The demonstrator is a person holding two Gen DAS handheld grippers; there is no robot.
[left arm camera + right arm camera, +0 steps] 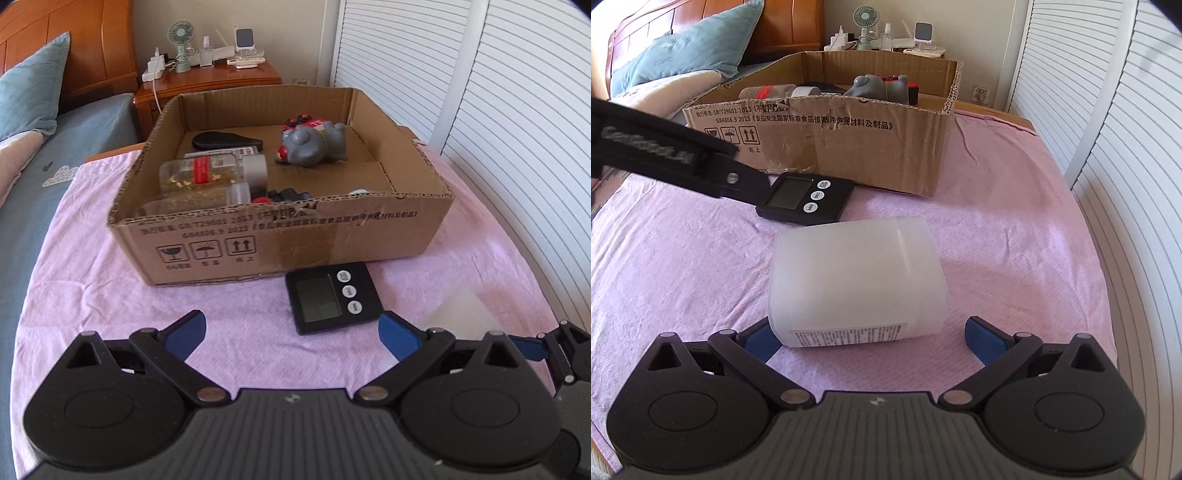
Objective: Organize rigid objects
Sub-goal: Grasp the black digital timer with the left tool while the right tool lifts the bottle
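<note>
Pink cloth (110,288) covered the table. On the left, the left gripper (291,334) hovered with its jaws spread wide and empty; the black timer (332,295) lay just ahead of them, nearer the right finger, beside the cardboard box (277,240). On the right, the right gripper (873,338) was also released, and the white plastic container (857,280) lay on its side between its blue pads (984,339), its near end touching the left one.
</note>
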